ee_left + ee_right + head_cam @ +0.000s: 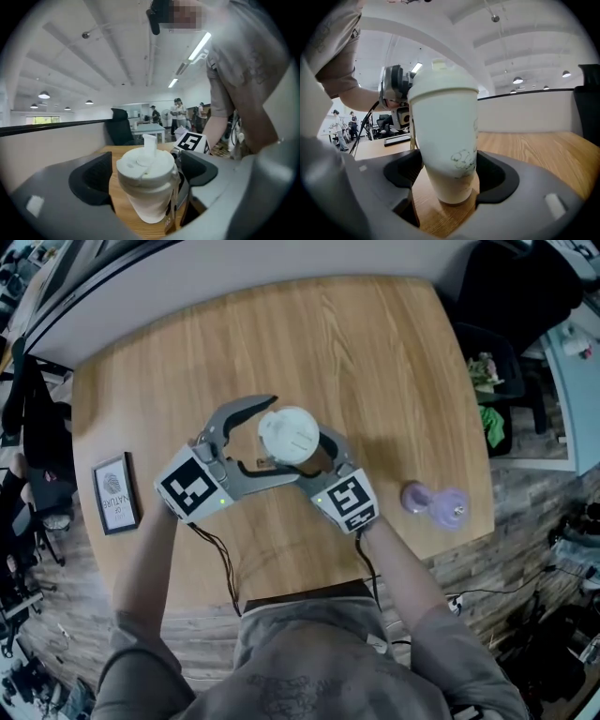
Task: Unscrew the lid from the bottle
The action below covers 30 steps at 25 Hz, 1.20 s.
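Observation:
A white bottle (445, 140) stands upright on the wooden table (375, 343), with a faint drawing on its side. Its white lid (289, 433) has a raised spout (149, 143). My right gripper (302, 461) is shut on the bottle low on its body, both pads against its sides (445, 180). My left gripper (281, 437) reaches in from the left at lid height. Its jaws stand wide around the lid (145, 171), and a strip of table shows between the left pad (93, 178) and the lid. The left gripper's lower jaw crosses over the right gripper's near jaw in the head view.
A small framed card (115, 493) lies near the table's left edge. A purple object (436, 504) rests at the table's right front. A dark chair (492, 381) with green items stands beyond the right edge. The person's arms come in from the front edge.

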Each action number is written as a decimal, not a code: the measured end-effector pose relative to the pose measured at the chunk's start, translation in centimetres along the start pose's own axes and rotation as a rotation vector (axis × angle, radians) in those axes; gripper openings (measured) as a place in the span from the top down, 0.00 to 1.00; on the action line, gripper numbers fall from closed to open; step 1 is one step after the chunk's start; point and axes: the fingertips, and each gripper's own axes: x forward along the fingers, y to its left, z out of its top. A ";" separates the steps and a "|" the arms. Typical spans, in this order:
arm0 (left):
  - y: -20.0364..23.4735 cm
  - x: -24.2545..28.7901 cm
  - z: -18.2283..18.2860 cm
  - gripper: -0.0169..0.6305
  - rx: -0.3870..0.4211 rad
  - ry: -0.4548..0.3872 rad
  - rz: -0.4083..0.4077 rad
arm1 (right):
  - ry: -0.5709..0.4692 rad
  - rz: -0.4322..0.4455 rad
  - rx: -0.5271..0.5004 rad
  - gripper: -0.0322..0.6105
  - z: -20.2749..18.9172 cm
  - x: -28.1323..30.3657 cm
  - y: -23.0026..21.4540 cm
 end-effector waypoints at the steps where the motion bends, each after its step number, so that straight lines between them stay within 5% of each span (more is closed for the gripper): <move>1: -0.1 0.3 0.0 0.28 0.017 0.016 -0.049 | 0.001 0.002 -0.002 0.37 0.0 0.0 0.0; 5: -0.3 1.2 -0.8 0.30 0.111 0.089 -0.174 | 0.009 0.009 -0.004 0.37 0.0 0.0 0.0; 8: -0.2 1.2 -0.7 0.30 0.100 0.080 -0.153 | 0.010 0.005 -0.005 0.37 0.0 -0.1 0.0; 20: 1.3 0.5 -1.0 0.31 -0.161 -0.016 0.500 | 0.013 -0.024 0.011 0.37 0.0 0.0 -0.1; 30: 1.7 0.1 -1.1 0.30 -0.227 -0.006 0.807 | 0.009 -0.038 0.006 0.38 0.0 -0.2 0.1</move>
